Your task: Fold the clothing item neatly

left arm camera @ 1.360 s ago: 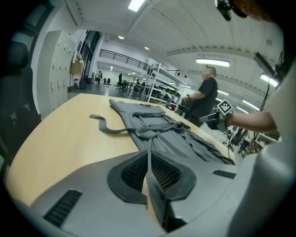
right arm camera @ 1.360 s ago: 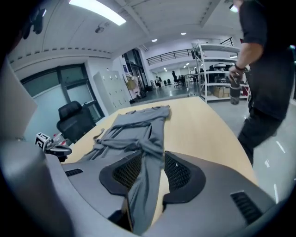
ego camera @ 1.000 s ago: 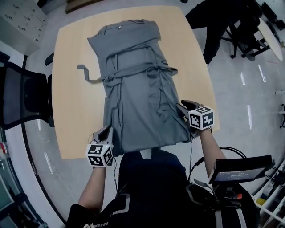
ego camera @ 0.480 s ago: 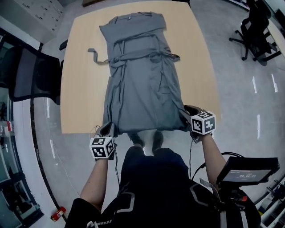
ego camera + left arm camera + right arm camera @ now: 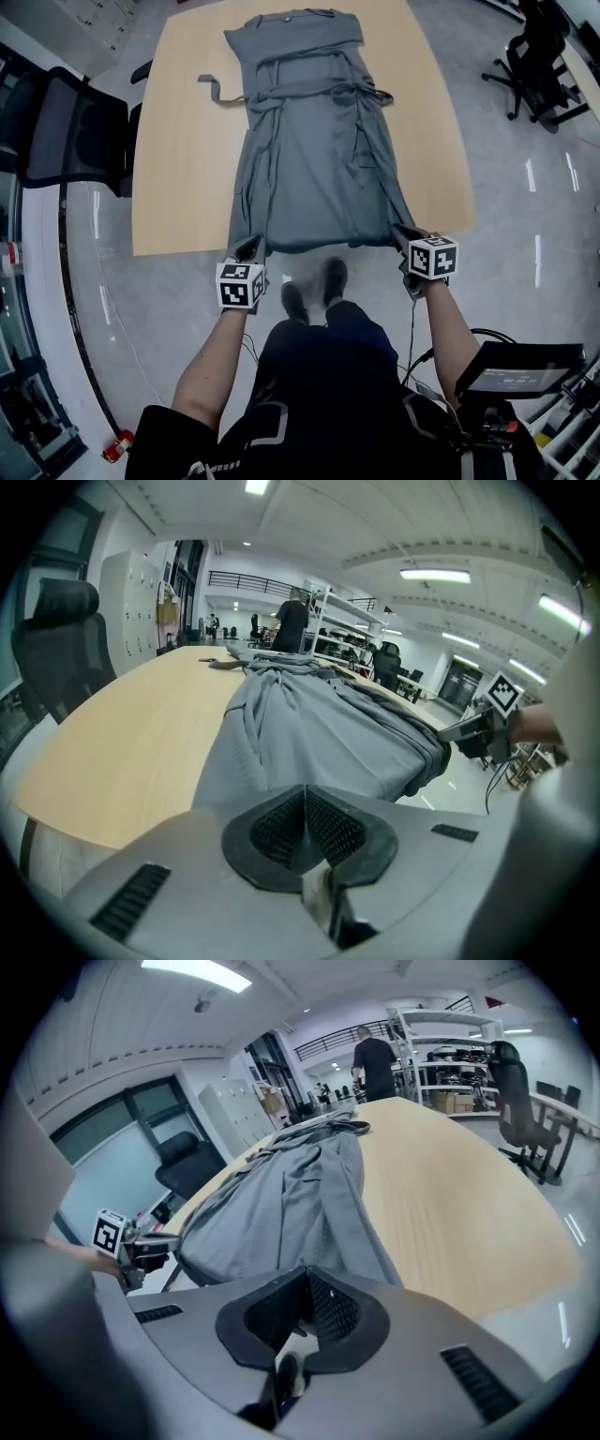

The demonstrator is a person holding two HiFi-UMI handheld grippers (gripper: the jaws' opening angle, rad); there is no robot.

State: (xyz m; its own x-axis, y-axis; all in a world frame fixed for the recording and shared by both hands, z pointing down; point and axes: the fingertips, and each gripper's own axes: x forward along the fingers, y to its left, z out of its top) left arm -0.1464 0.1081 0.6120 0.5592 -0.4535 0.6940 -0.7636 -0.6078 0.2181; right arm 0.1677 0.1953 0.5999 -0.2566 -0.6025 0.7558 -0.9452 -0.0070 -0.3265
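A grey dress (image 5: pixel 314 141) with a tied waist belt lies lengthwise on the wooden table (image 5: pixel 178 169), collar at the far end. Its hem is stretched along the near table edge between my two grippers. My left gripper (image 5: pixel 255 248) is shut on the left hem corner, and the cloth (image 5: pixel 319 724) runs straight into its closed jaws (image 5: pixel 303 803). My right gripper (image 5: pixel 403 239) is shut on the right hem corner, where the fabric (image 5: pixel 281 1204) is pinched at the jaws (image 5: pixel 305 1288). Both grippers hang just off the table's front edge.
The loose belt tail (image 5: pixel 214 89) lies on the table left of the dress. A black office chair (image 5: pixel 70 131) stands at the table's left, more chairs (image 5: pixel 539 56) at the far right. A screen (image 5: pixel 520 356) is at my right hip. A person (image 5: pixel 375 1058) stands beyond the far end.
The right jaws have closed on the hem corner. Both grippers have drawn back past the table's front edge, pulling the dress taut and toward me.
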